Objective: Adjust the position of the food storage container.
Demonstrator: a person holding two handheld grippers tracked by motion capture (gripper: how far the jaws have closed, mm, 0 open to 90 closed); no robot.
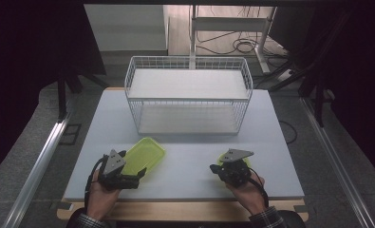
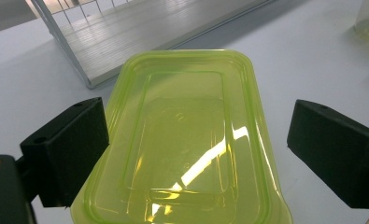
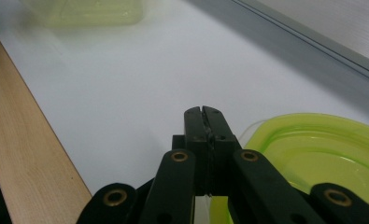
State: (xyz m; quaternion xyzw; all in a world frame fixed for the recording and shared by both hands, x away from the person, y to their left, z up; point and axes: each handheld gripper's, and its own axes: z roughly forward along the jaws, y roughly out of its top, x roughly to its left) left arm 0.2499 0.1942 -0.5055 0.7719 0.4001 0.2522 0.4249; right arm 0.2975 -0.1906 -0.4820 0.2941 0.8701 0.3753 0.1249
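With my left gripper [image 2: 198,154] open around the green container [image 2: 187,140] and my right gripper [image 3: 204,122] closed empty, the container may slide toward the table's front edge.

High cam looks down/forward over table [image 1: 185,171]; both gripper cams sit low, close, probably sharing the green lid [image 2: 187,140].

Lab-like test room: dark curtains [image 1: 28,71], floor cables [image 1: 237,45], floor rails [image 1: 38,166].

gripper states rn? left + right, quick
Left gripper: open, fingers either side of the green container, not pressing it.
Right gripper: closed, nothing between its fingers; green lid lies beside it.
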